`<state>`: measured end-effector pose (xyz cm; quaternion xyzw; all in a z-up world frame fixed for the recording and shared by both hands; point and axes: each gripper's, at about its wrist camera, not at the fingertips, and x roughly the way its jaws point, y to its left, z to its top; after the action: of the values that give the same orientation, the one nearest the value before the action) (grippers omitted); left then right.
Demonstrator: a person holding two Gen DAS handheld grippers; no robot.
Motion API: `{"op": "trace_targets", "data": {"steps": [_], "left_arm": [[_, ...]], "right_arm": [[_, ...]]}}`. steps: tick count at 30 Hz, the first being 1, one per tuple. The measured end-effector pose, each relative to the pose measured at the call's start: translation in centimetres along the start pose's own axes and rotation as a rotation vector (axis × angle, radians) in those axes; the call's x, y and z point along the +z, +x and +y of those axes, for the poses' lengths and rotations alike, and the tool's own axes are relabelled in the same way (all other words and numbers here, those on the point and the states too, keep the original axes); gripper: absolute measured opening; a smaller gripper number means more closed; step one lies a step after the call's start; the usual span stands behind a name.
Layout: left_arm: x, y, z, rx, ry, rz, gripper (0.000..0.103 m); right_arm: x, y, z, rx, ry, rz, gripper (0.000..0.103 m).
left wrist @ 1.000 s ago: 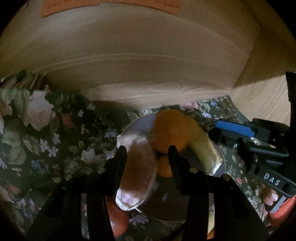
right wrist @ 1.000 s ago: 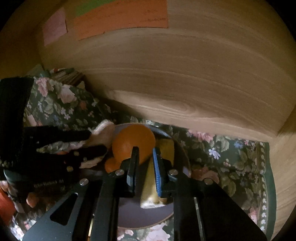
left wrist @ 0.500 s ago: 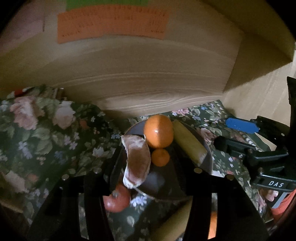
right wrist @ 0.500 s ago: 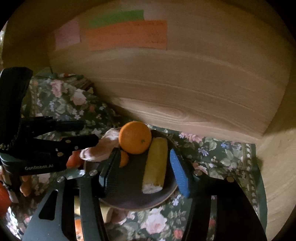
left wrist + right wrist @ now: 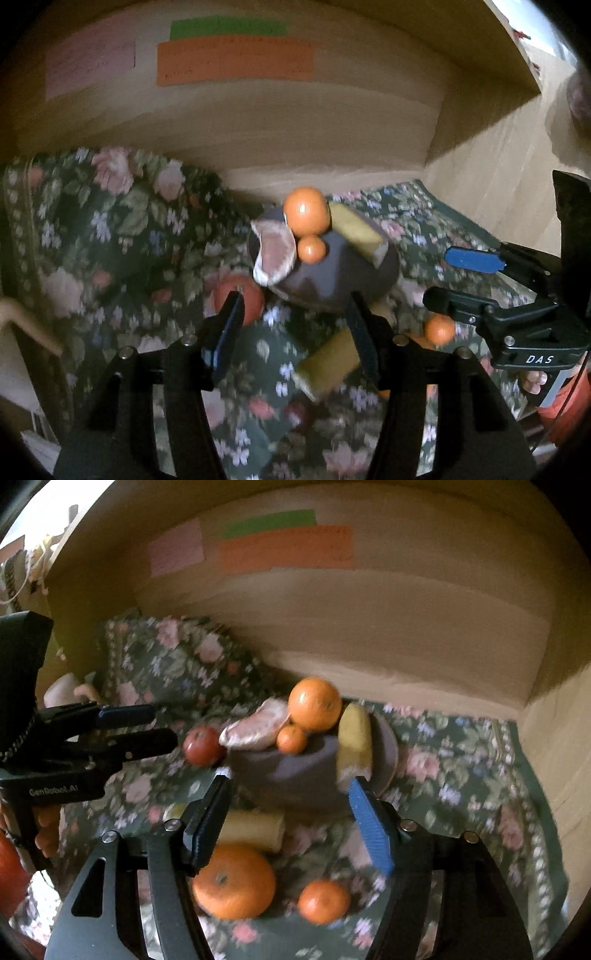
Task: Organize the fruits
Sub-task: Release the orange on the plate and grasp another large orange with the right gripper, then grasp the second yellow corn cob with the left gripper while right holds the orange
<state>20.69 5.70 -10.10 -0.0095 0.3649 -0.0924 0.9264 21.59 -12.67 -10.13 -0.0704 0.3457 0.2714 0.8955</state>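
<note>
A dark plate (image 5: 332,288) (image 5: 291,775) on the floral cloth holds a large orange (image 5: 306,215) (image 5: 314,703), a small orange (image 5: 311,249) (image 5: 291,739), a peeled pink segment (image 5: 274,254) (image 5: 255,727) and a yellow piece (image 5: 356,233) (image 5: 354,738). My left gripper (image 5: 293,325) is open and empty, pulled back from the plate. My right gripper (image 5: 291,819) is open and empty, near the plate's front. Loose on the cloth lie a red fruit (image 5: 243,299) (image 5: 203,745), a yellow piece (image 5: 328,363) (image 5: 251,830), a large orange (image 5: 234,882) and a small orange (image 5: 324,901) (image 5: 439,329).
A wooden back wall (image 5: 295,122) with orange, green and pink paper notes (image 5: 234,62) stands close behind the plate. A wooden side wall (image 5: 554,731) closes the right. The floral cloth (image 5: 110,240) rises in folds at the left.
Both grippers have drawn back from the plate with jaws open, so more of the cloth and the loose fruits in front now show. The fruits on the plate have stayed put.
</note>
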Motion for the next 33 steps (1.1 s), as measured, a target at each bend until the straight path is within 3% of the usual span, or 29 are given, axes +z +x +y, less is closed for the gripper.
{"op": "trace_targets", "data": {"steps": [7, 16, 25, 26, 33], "left_arm": [[-3.5, 0.0, 0.1, -0.018, -0.009, 0.065, 0.057], [-5.8, 0.1, 0.5, -0.043, -0.018, 0.106, 0.057], [-5.9, 0.6, 0.2, -0.055, 0.007, 0.116, 0.057], [-5.7, 0.7, 0.1, -0.057, 0.013, 0.117, 0.057], [-3.9, 2.2, -1.1, -0.080, 0.060, 0.134, 0.058]], "right_arm": [[-3.1, 0.4, 1.3, 0.044, 0.035, 0.057, 0.063], [-4.3, 1.7, 2.4, 0.079, 0.051, 0.126, 0.064], [-4.9, 4.2, 2.8, 0.055, 0.042, 0.195, 0.067], [-5.1, 4.5, 2.8, 0.058, 0.048, 0.206, 0.063], [-4.8, 2.8, 1.9, 0.055, 0.075, 0.150, 0.062]]}}
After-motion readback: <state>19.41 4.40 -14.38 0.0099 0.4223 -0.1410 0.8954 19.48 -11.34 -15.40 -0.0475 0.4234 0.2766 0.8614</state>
